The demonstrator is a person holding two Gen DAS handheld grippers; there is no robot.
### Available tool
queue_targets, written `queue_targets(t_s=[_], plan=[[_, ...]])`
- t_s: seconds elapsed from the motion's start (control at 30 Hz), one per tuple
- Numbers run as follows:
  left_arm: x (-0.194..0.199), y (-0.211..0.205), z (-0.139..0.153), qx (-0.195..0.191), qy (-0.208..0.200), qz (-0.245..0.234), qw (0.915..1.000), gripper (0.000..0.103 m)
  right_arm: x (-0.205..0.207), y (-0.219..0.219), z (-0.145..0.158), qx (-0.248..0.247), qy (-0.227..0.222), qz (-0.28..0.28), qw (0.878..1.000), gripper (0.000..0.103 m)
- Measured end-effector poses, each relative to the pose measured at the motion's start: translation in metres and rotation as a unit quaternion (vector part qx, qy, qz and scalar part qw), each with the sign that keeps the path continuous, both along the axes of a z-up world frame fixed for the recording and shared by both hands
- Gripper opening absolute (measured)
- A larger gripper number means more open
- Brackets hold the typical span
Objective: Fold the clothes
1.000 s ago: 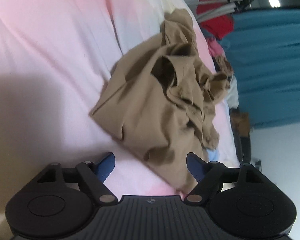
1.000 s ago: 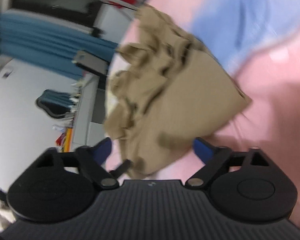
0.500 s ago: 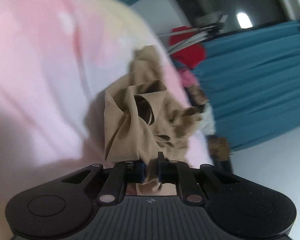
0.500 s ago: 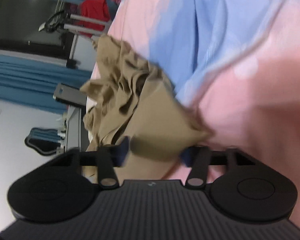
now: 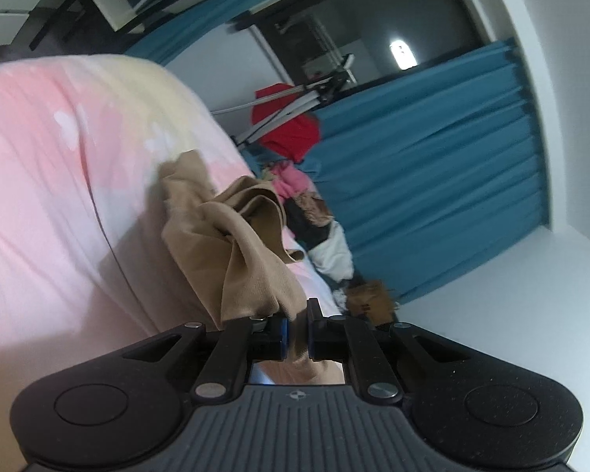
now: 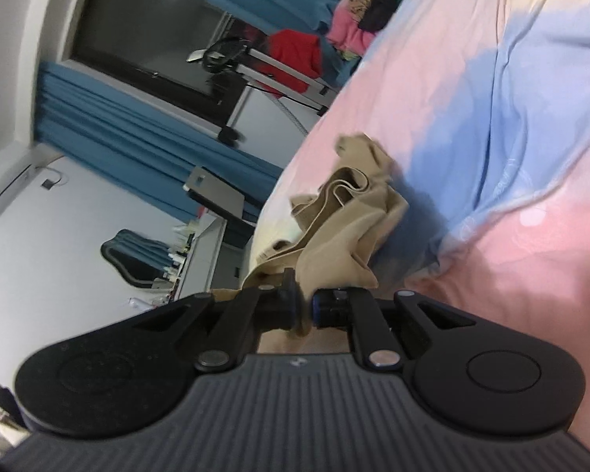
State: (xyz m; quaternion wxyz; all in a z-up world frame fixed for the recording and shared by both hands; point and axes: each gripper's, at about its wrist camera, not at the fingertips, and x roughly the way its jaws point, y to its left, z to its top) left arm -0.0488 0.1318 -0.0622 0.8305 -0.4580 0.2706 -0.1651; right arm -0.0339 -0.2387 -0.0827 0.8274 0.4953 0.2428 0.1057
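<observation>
A crumpled tan garment [image 5: 232,236] lies on a pastel pink, blue and yellow bedsheet [image 5: 51,181]. My left gripper [image 5: 298,333] is shut on one edge of the tan cloth, which runs up and away from its jaws. In the right wrist view my right gripper [image 6: 303,307] is shut on another edge of the same tan garment [image 6: 342,232], which bunches in folds over the bedsheet [image 6: 523,126]. Both held edges are lifted off the bed.
A pile of other clothes [image 5: 314,216] sits at the bed's far end. A red garment [image 5: 291,129] hangs on a metal rack before blue curtains [image 5: 432,165]. A desk and chair [image 6: 137,251] stand beside the bed.
Both grippers went from open around the tan garment to shut on its edges, then pulled back and lifted, stretching the cloth off the bed.
</observation>
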Motion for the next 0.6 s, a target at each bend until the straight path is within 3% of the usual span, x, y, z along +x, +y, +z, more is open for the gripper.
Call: queue_targets(t_s=[0.2, 0.3, 0.37, 0.6], plan=[[-0.053, 0.0, 0.025, 0.004, 0.014, 0.003, 0.9999, 0.009, -0.08, -0.004, 0.021, 0.008, 0.014, 0.006, 1.0, 0.01], [-0.08, 0.0, 0.037, 0.005, 0.022, 0.004, 0.9997, 0.009, -0.093, -0.003, 0.025, 0.008, 0.029, -0.004, 1.0, 0.01], [-0.09, 0.0, 0.045, 0.008, 0.026, 0.006, 0.9996, 0.01, -0.087, -0.003, 0.025, 0.01, 0.029, -0.009, 0.999, 0.01], [-0.013, -0.008, 0.058, 0.054, 0.051, 0.039, 0.9965, 0.012, -0.007, 0.005, 0.028, 0.002, 0.054, -0.019, 0.998, 0.011]])
